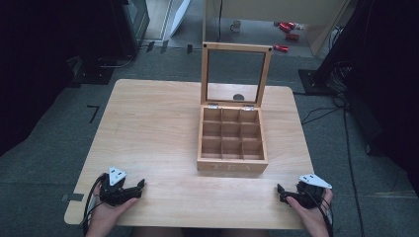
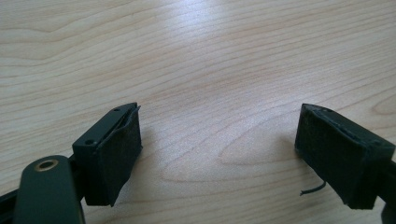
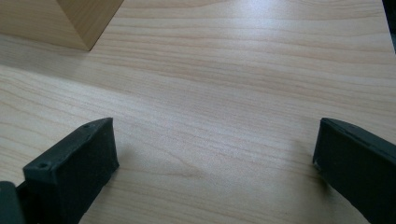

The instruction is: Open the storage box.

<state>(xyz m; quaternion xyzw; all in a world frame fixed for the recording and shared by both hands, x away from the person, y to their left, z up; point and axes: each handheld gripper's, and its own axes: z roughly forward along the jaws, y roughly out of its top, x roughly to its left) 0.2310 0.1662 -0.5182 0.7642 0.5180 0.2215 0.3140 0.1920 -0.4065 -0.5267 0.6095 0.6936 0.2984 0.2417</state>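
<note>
A wooden tea box (image 1: 231, 167) stands at the middle of the table, its glass lid (image 1: 235, 75) raised upright and its small compartments bare. Near the front left edge my left gripper (image 1: 140, 186) rests low over the wood, open with nothing between its pads (image 2: 116, 154). At the front right my right gripper (image 1: 279, 191) also stands open and holds nothing; a corner of the box (image 3: 79, 21) shows at the top left of the right gripper view. A hand holds each gripper from below.
The light wooden table (image 1: 148, 133) has bare room left of the box and along the front. Beyond the far edge are grey floor, a cup (image 1: 236, 25), red cans (image 1: 286, 29) and cables (image 1: 341, 103) at the right.
</note>
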